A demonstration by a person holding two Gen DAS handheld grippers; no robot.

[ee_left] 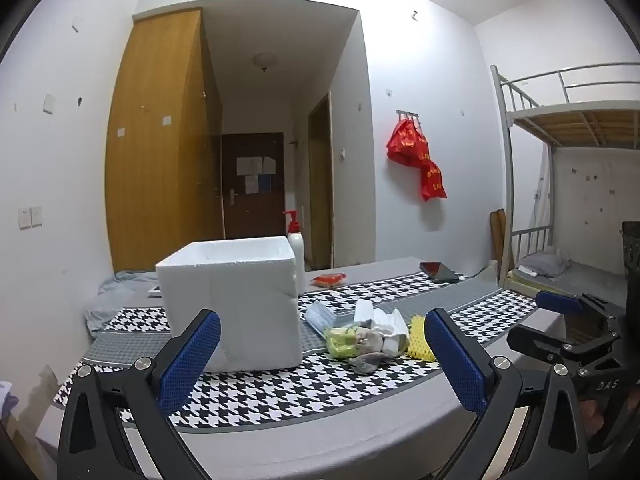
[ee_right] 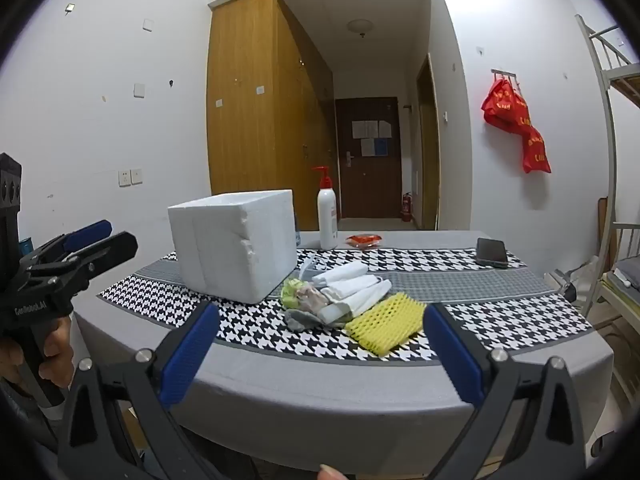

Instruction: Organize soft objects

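Lower frame: the left gripper (ee_left: 320, 360) holds its blue-padded jaws wide apart, nothing between them. Centre-left stands a white foam box (ee_left: 232, 304) on a houndstooth-patterned tablecloth (ee_left: 280, 396). Just right of it lies a pile of soft items (ee_left: 372, 338), including a yellow foam mesh sleeve (ee_left: 420, 342).

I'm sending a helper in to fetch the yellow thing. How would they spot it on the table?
Find the white foam box on the houndstooth cloth. Right of it lies a pile of soft items. The yellow foam net sleeve sits on the pile's near right edge, the only bright yellow, ribbed mesh piece there.
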